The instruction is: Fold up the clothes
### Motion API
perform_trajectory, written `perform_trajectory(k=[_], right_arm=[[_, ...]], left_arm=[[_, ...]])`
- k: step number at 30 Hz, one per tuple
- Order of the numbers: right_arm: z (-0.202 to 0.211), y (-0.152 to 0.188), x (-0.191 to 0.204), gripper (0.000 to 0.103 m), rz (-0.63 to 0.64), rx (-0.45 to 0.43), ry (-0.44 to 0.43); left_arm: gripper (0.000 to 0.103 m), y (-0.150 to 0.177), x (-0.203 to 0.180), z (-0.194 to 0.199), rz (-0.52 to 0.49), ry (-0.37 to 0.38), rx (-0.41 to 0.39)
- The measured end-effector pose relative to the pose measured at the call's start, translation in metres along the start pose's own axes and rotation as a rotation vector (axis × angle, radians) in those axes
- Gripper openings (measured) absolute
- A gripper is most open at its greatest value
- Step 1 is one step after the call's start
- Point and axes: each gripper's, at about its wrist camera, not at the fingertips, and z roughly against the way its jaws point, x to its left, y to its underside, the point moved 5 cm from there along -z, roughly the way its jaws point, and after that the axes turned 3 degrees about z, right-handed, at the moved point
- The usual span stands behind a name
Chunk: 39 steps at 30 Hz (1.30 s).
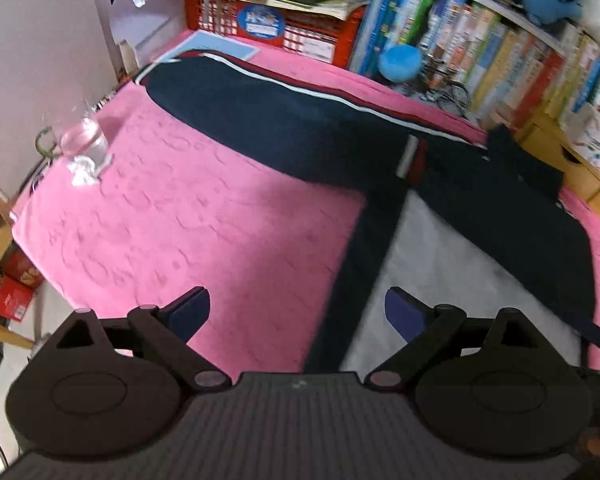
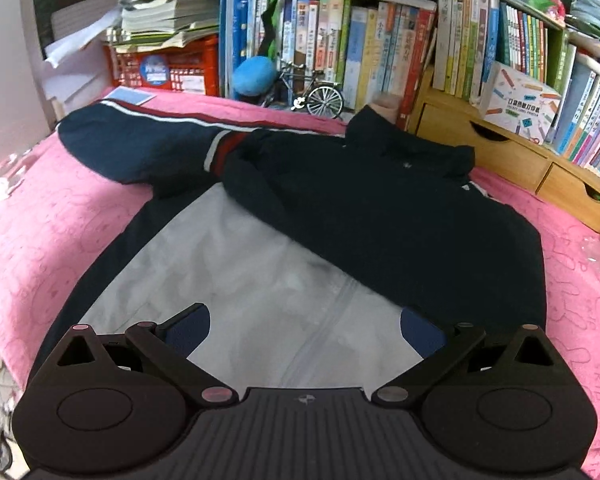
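white box [image 2: 518,98] by navy jacket [image 2: 380,200] bears chinese print.

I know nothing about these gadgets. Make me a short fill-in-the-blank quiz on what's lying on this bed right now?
1. The jacket lies on a ____ blanket.
2. The jacket's exposed lining is coloured ____.
3. Both the left tool and the right tool have their jaws ____, holding nothing.
4. The glass near the blanket's edge holds clear ____.

Missing words: pink; grey; open; water
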Motion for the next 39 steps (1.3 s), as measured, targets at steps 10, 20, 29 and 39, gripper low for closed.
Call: perform_trajectory(k=[10, 20, 29, 39], right_arm=[[-0.039, -0.079, 0.098, 0.103, 0.229, -0.091, -0.023], [-0.152, -0.251, 0.29, 0.103, 0.56, -0.278, -0.323], [-0.251, -0.262, 0.431, 0.103, 0.65, -0.286, -0.315], [-0.253, -0.291, 0.404, 0.01, 0.427, -0.175, -0.223]], left_arm=[[0.096, -0.052, 0.077, -0.059, 0.082, 0.111, 0.045], [0.096, -0.05, 0.142, -0.061, 0.056, 0.171, 0.007], [0.096, -0.04, 0.213, -0.059, 0.148, 0.106, 0.012], [0.096, -0.048, 0.221, -0.067, 0.199, 0.143, 0.017]])
